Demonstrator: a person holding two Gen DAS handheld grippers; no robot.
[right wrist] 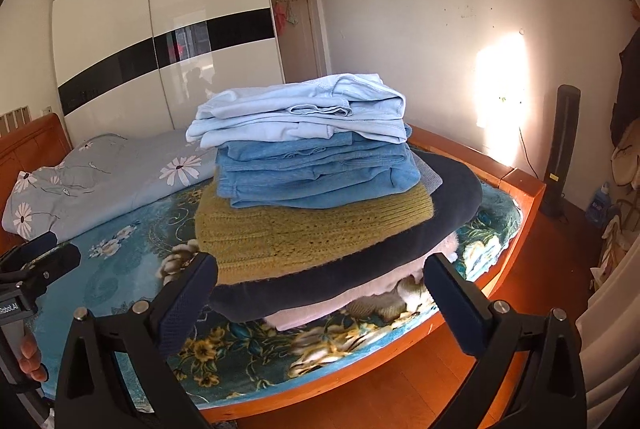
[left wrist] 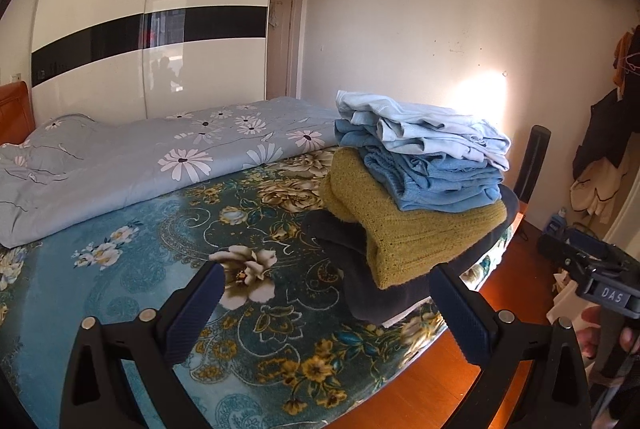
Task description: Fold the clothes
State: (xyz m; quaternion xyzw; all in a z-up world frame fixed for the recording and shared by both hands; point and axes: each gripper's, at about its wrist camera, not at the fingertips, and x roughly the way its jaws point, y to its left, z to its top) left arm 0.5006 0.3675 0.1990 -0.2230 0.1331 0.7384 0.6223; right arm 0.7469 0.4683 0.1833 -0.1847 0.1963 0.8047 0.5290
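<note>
Both claws stand wide open with nothing between their pads. The left claw (left wrist: 326,303) hangs over the near edge of the bed (left wrist: 132,269), its right pad close in front of the stack's near left corner without touching it. The right claw (right wrist: 322,295) faces the stack (right wrist: 312,189) head on, the pile's near edge showing between its 2 pads, again with no contact. A hand (right wrist: 30,359) shows at the left edge of the right view, holding the left claw's handle, and another hand (left wrist: 592,333) shows at the right edge of the left view.

The stack sits at the near right corner of the bed, just inside the wooden frame (right wrist: 520,185). From the top down: a pale blue top (right wrist: 304,109), a blue garment (right wrist: 316,169), a mustard knit (right wrist: 288,233), a dark navy piece (right wrist: 452,197), and something pink and white (right wrist: 348,303) at the bottom. All are folded flat.

Farther left, a grey daisy quilt (left wrist: 132,153) lies along the far side of the floral sheet. A white wardrobe (left wrist: 148,29) stands behind it.
</note>
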